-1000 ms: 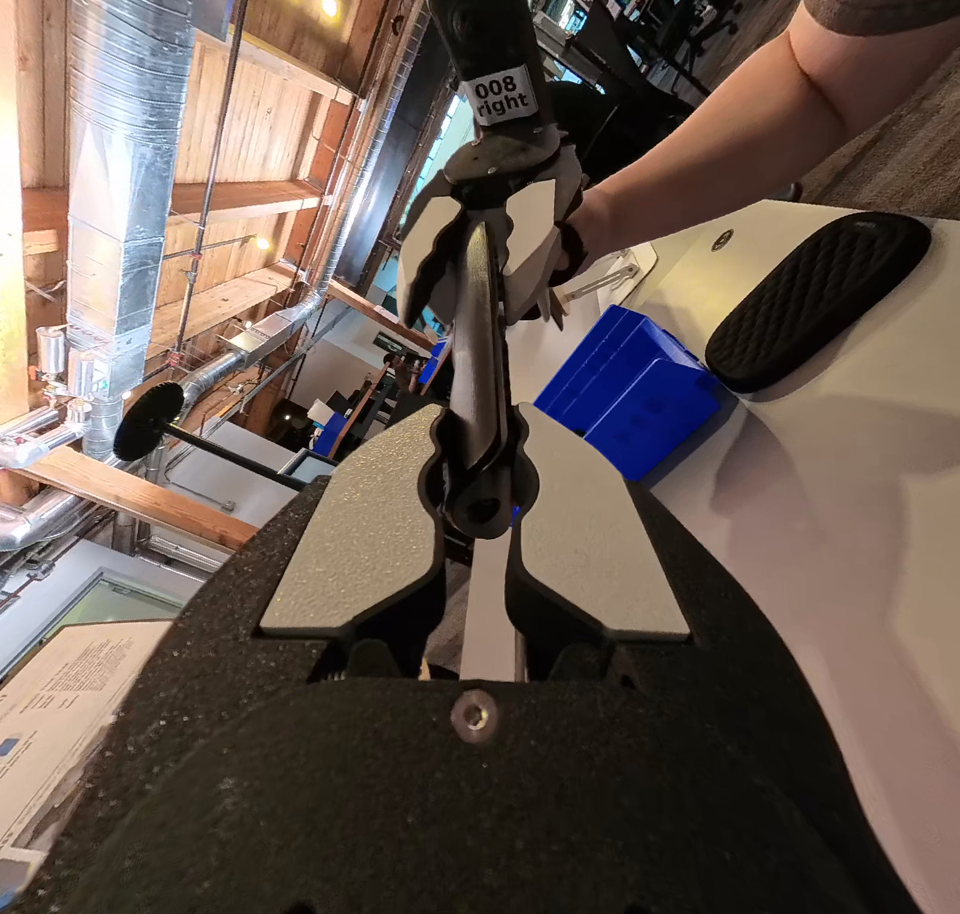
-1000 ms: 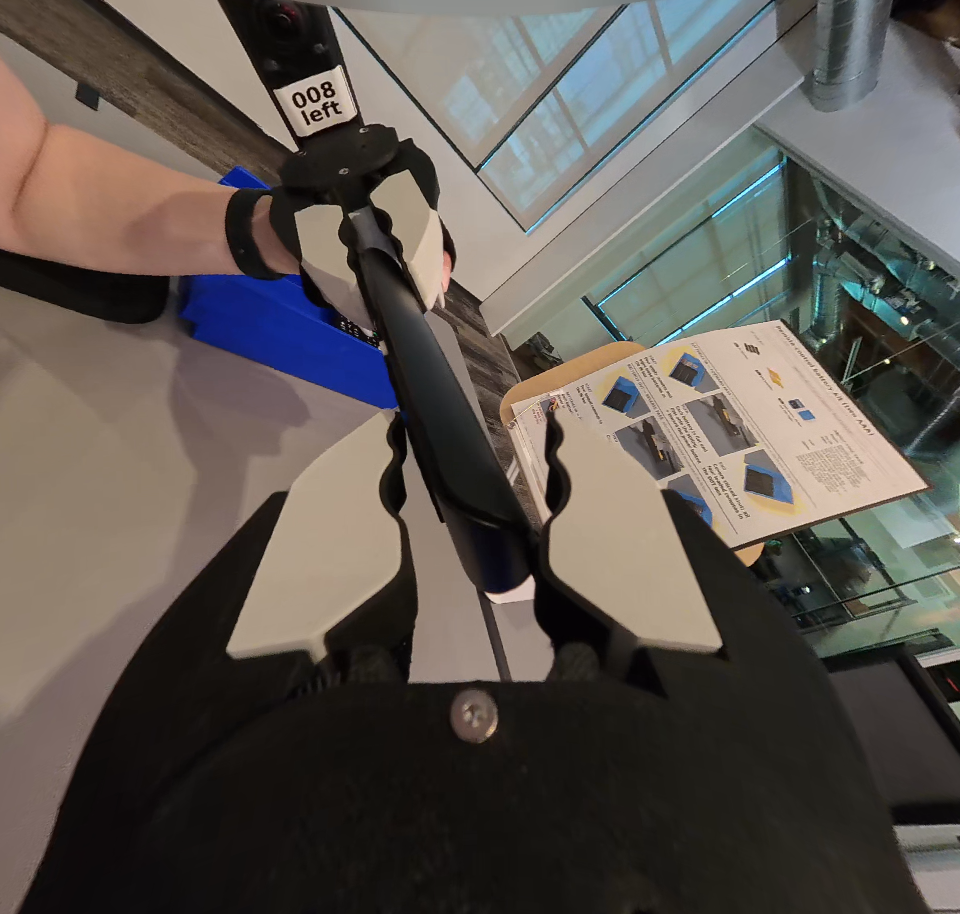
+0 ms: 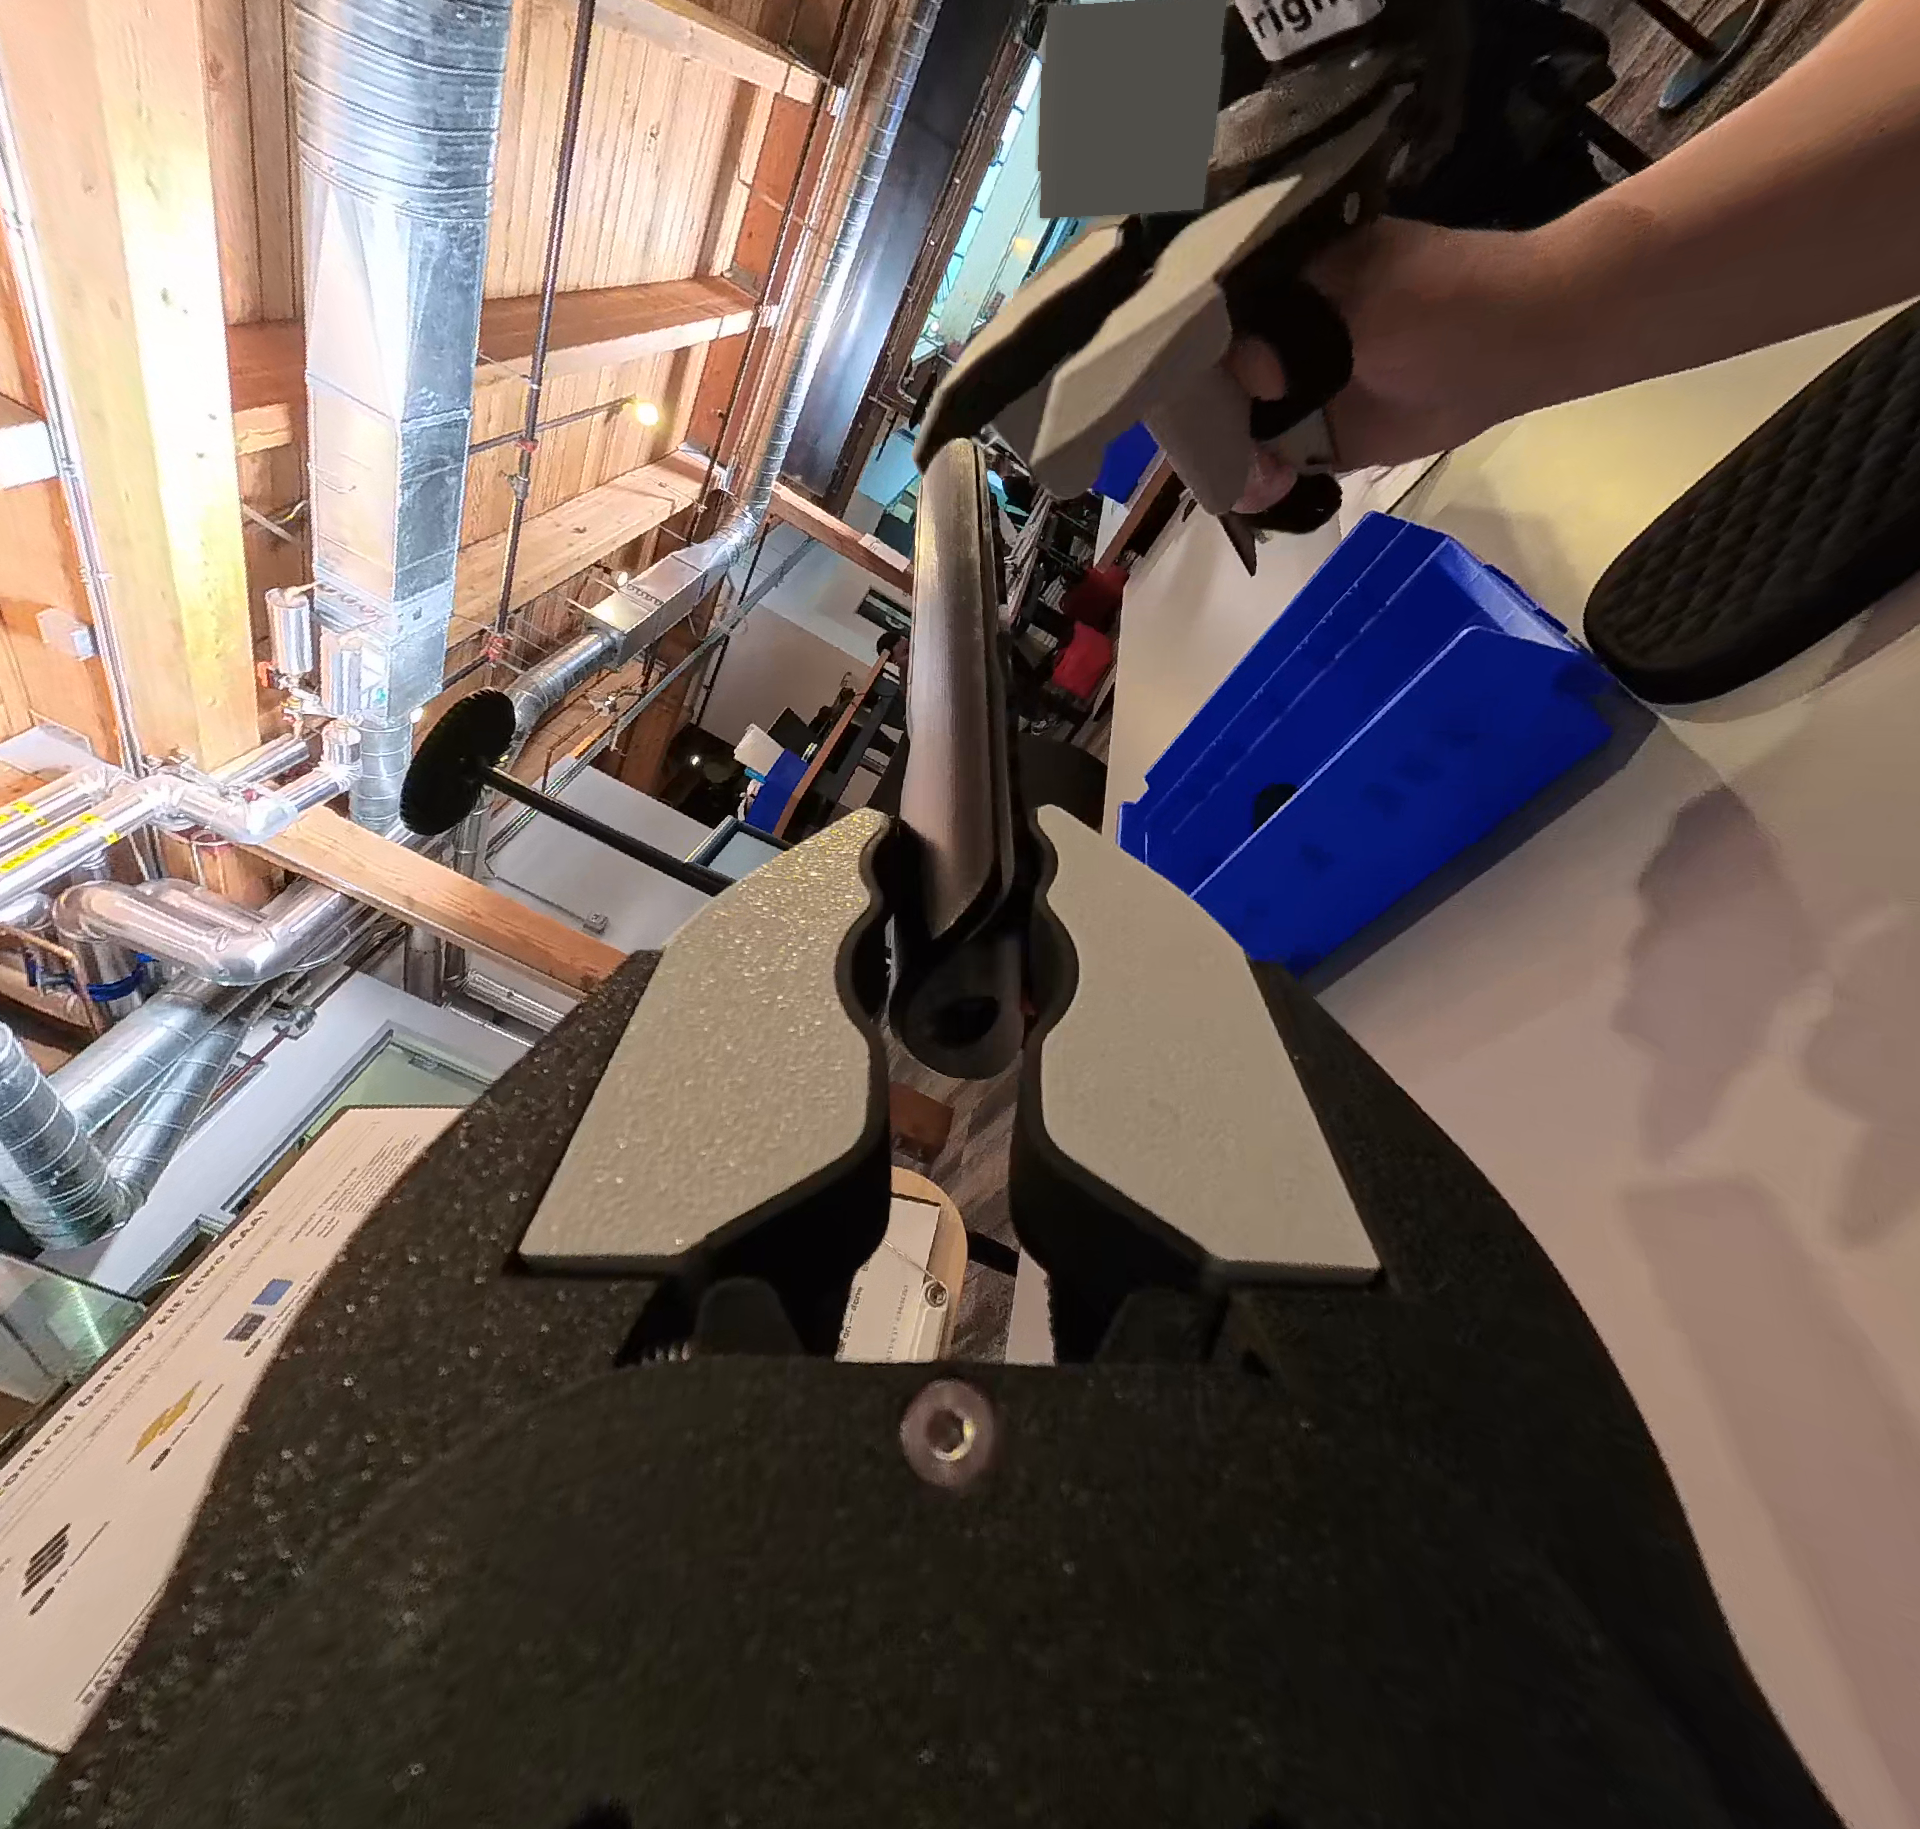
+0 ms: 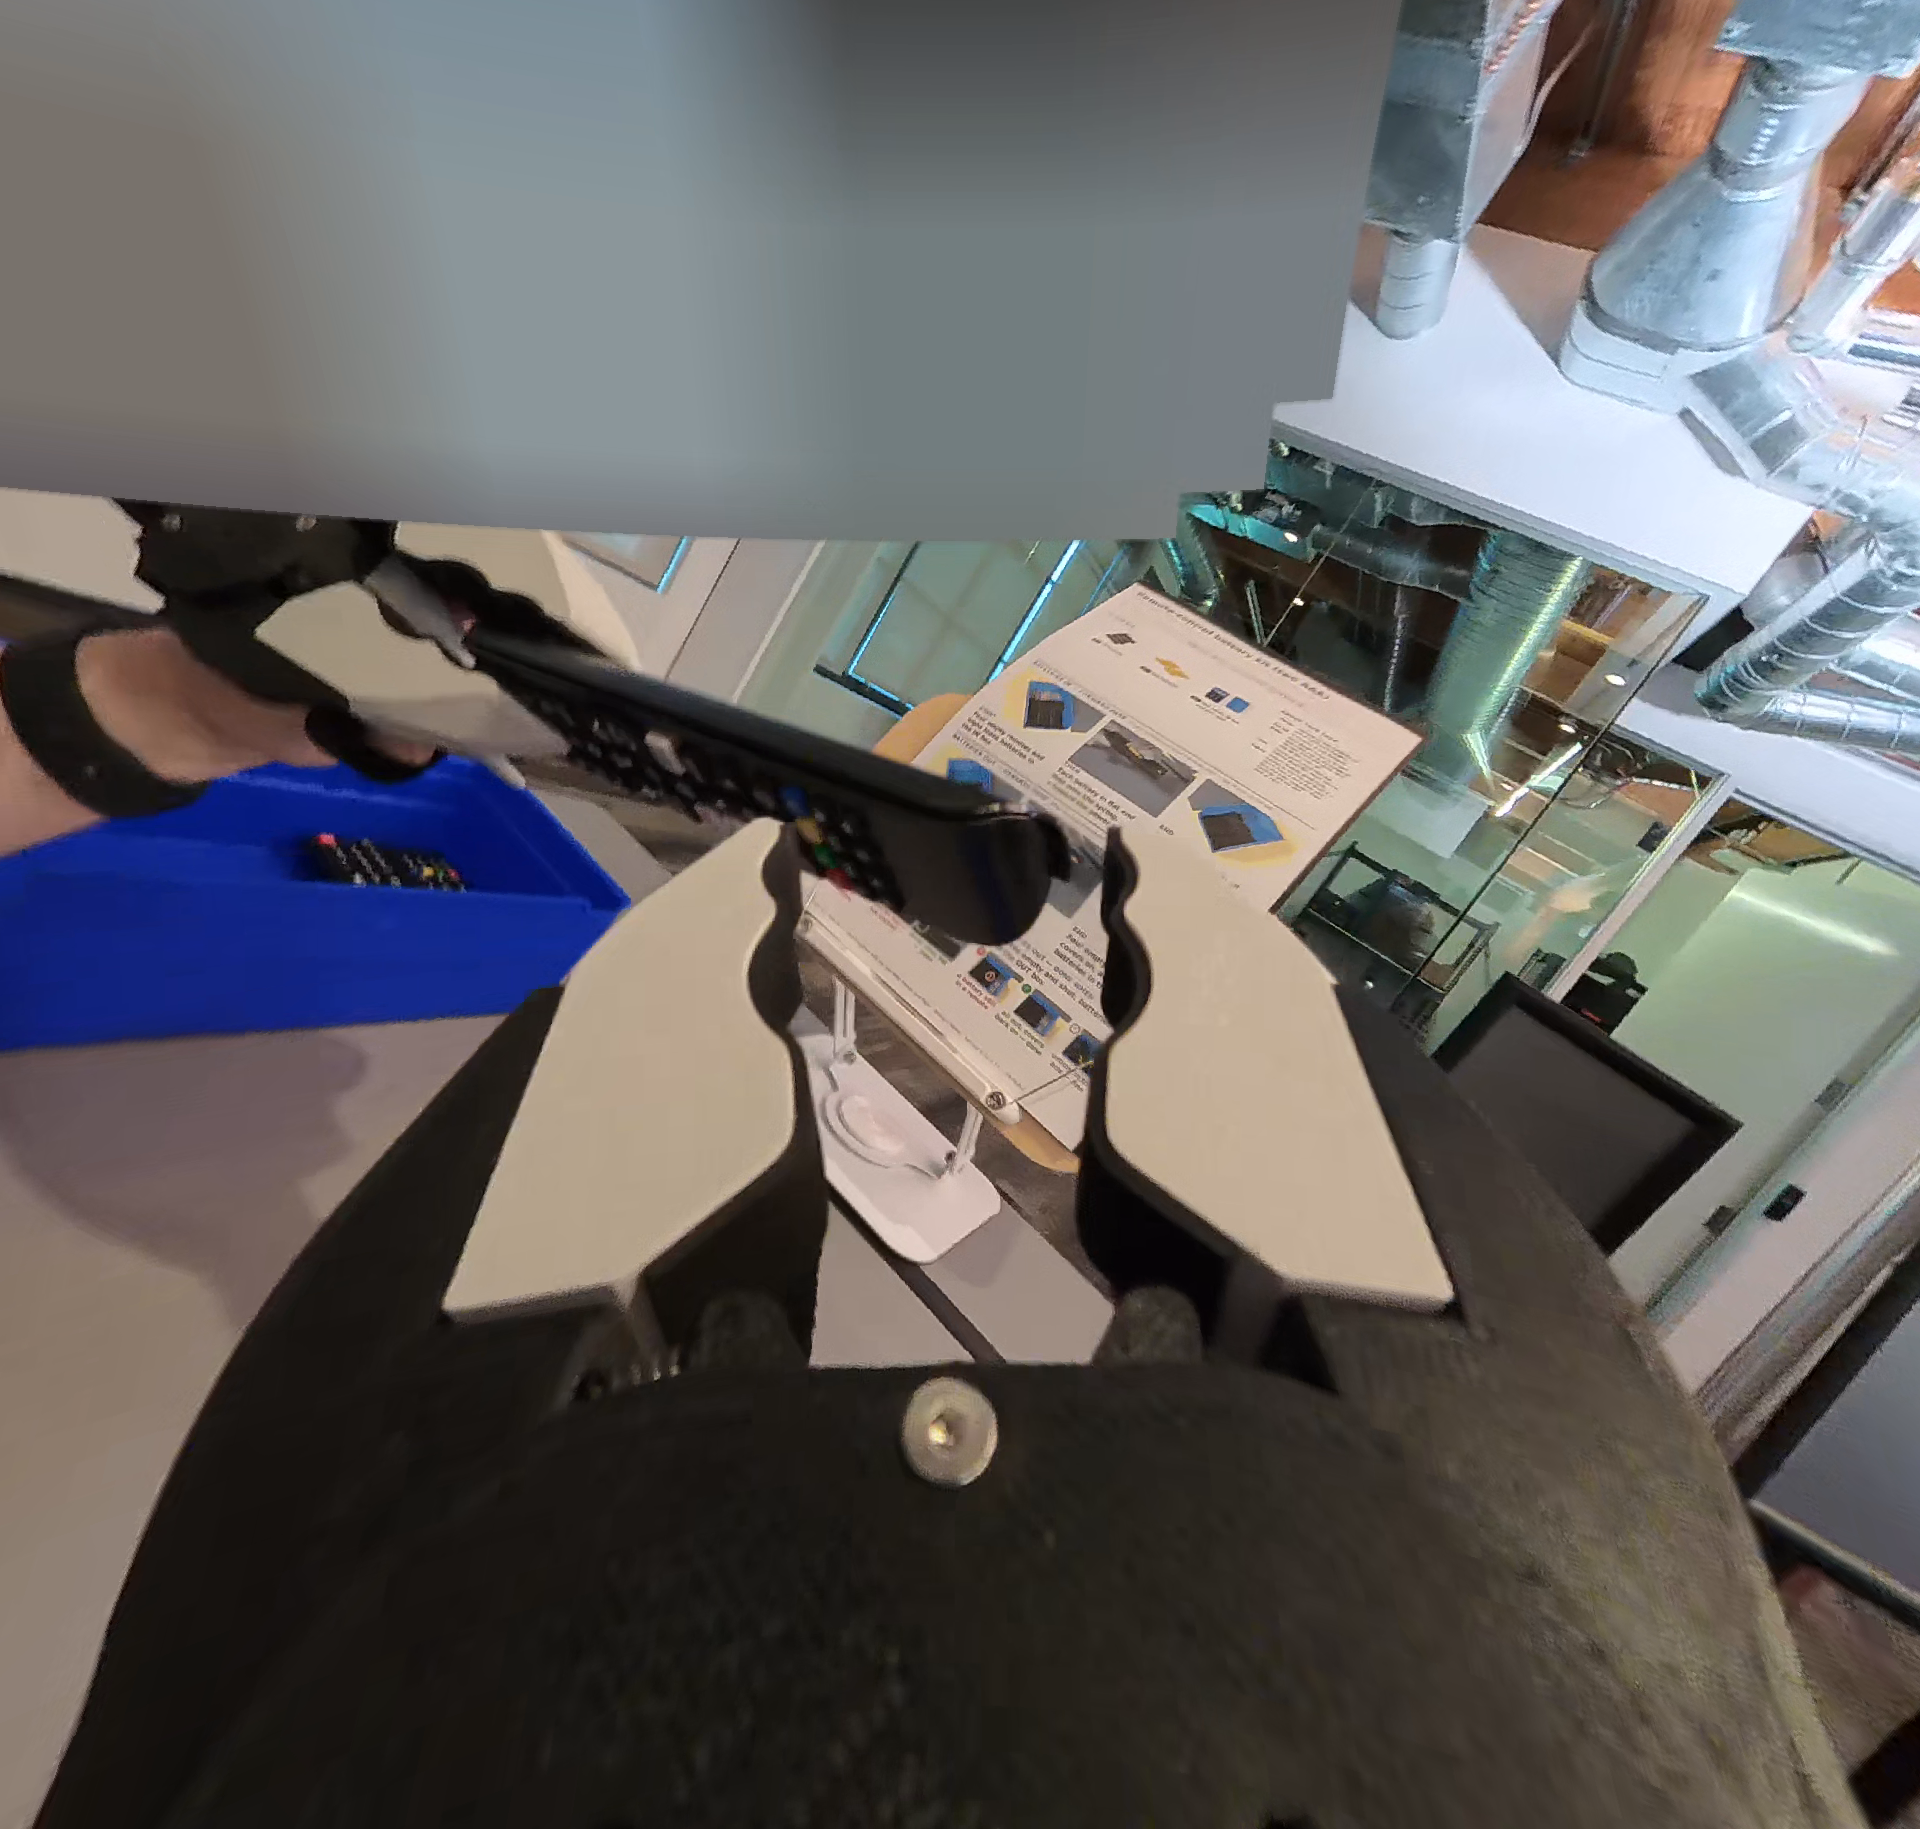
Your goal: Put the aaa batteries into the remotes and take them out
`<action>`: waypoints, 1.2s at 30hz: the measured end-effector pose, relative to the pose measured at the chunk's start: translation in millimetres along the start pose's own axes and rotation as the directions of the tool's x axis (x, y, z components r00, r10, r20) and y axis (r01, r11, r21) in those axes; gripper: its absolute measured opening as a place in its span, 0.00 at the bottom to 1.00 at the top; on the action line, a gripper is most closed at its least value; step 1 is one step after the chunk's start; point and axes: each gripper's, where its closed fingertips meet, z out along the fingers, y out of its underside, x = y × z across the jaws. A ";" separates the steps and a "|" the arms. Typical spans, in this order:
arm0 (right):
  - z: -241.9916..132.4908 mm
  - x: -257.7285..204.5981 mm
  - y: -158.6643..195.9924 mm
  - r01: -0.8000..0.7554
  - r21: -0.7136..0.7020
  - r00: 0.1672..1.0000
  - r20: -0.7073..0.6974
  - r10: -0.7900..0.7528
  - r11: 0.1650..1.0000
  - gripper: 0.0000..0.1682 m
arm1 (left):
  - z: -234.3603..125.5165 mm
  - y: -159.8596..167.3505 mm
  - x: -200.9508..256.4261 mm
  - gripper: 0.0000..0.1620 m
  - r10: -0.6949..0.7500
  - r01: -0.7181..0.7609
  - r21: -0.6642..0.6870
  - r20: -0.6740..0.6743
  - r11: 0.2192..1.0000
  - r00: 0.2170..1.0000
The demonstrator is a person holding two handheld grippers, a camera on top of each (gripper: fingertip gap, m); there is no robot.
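Two hand-held grippers, one remote between them. Left hand-held gripper (image 3: 961, 932): grey fingers pinching the near end of a long black remote (image 3: 951, 740), which runs away from the camera, raised above the table (image 3: 1558, 1104). In the right wrist view the same left hand-held gripper (image 4: 436, 626) shows at far left, clamped on the far end of the remote (image 4: 748, 771), a person's hand (image 4: 156, 709) behind it.

Right hand-held gripper (image 4: 940, 906): fingers spread, with the free end of the remote lying across the gap just in front of the tips; button face with coloured keys turned toward the camera; whether either finger touches it cannot be told. In the left wrist view the right hand-held gripper (image 3: 1049, 408) sits at the remote's far tip, fingers apart, held by a hand (image 3: 1392, 366).

Further items:
- Blue bin (image 4: 260, 917) on the table, holding a second black remote (image 4: 384, 860); also seen in the left wrist view (image 3: 1371, 761).
- Black textured pad (image 3: 1766, 553) on the table beyond the bin.
- Printed instruction sheet (image 4: 1143, 792) on a white stand, past the table edge.
- Metal ducts (image 3: 384, 273) and wooden beams overhead.
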 end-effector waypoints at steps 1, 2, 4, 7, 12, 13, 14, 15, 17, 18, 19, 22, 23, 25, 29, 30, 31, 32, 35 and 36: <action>0.8 0.5 -0.3 -0.020 0.003 1.000 -0.001 0.020 1.000 0.34 | 0.4 0.4 0.1 0.13 0.001 -0.001 -0.002 0.001 1.000 1.000; 1.9 -1.1 0.4 -0.036 0.005 0.999 0.007 0.036 0.999 0.34 | 0.6 0.7 -0.1 0.13 0.002 -0.002 -0.004 0.003 1.000 1.000; 4.2 -5.8 2.2 -0.047 0.010 0.999 0.021 0.046 0.999 0.34 | 0.8 0.5 0.7 0.13 0.002 -0.002 -0.006 -0.001 1.000 1.000; 6.9 -6.7 3.3 -0.032 0.010 0.999 0.006 0.032 0.999 0.35 | 0.9 -0.6 0.6 0.13 0.005 -0.005 -0.005 0.002 1.000 1.000; 10.2 -7.7 2.9 -0.051 0.013 0.999 0.017 0.051 0.999 0.38 | 0.2 -1.3 -0.9 0.13 -0.004 0.004 0.002 0.008 1.000 1.000; 10.8 -7.6 3.8 -0.043 0.010 0.999 0.014 0.043 0.999 0.39 | 0.2 -1.9 -0.6 0.13 -0.004 0.004 0.005 0.005 1.000 1.000; 11.2 -7.9 4.3 -0.038 0.009 0.999 0.014 0.038 0.999 0.39 | 0.4 -2.6 0.0 0.13 -0.008 0.008 0.009 0.002 1.000 1.000; 11.6 -8.0 4.8 -0.036 0.008 0.999 0.014 0.036 0.999 0.39 | 0.7 -2.5 0.0 0.13 -0.008 0.008 0.008 0.003 1.000 1.000; 11.4 -8.5 4.5 -0.040 0.010 0.999 0.024 0.040 0.999 0.39 | 0.4 -1.8 0.0 0.13 -0.006 0.006 0.004 0.002 1.000 1.000; 11.1 -8.7 3.4 -0.043 0.015 0.999 0.030 0.042 0.999 0.39 | 0.1 -1.9 -0.6 0.13 -0.008 0.008 0.004 0.004 1.000 1.000; 10.9 -8.5 2.6 -0.040 0.017 0.999 0.030 0.039 0.999 0.39 | -0.2 -2.1 -0.9 0.13 -0.011 0.011 0.006 0.004 1.000 1.000; 12.4 -9.2 3.9 -0.006 -0.002 1.000 0.020 0.006 1.000 0.40 | 0.3 -2.5 -1.2 0.13 -0.010 0.010 0.006 0.008 1.000 1.000; 12.8 -9.5 4.2 0.001 -0.004 1.000 0.014 -0.001 1.000 0.41 | 0.5 -2.8 -1.3 0.13 -0.011 0.011 0.007 0.009 1.000 1.000; 12.9 -10.3 3.9 0.004 0.005 1.000 0.006 -0.004 1.000 0.42 | 0.6 -3.2 -1.4 0.13 -0.015 0.015 0.010 0.010 1.000 1.000; 15.3 -12.4 8.6 0.000 -0.012 1.000 -0.006 0.000 1.000 0.45 | 1.1 -3.6 -1.0 0.13 -0.021 0.021 0.011 0.010 1.000 1.000; 16.3 -12.9 10.5 -0.013 -0.023 1.000 -0.002 0.013 1.000 0.47 | 1.3 -3.6 -0.7 0.13 -0.025 0.025 0.011 0.008 1.000 1.000; 16.8 -12.7 11.1 -0.027 -0.024 1.000 0.002 0.027 0.999 0.47 | 1.5 -3.5 -0.7 0.13 -0.027 0.027 0.012 0.008 1.000 1.000; 16.7 -12.2 10.7 -0.042 -0.018 0.999 0.005 0.042 0.999 0.47 | 1.8 -4.0 -0.7 0.13 -0.031 0.031 0.016 0.009 0.999 0.999; 16.2 -10.1 10.1 -0.069 -0.012 0.998 0.013 0.069 0.998 0.45 | 2.4 -4.1 0.0 0.13 -0.040 0.040 0.019 0.005 0.999 0.999; 16.2 -10.2 10.2 -0.070 -0.013 0.997 0.014 0.070 0.997 0.45 | 2.4 -4.0 0.0 0.13 -0.041 0.041 0.020 0.005 0.999 0.999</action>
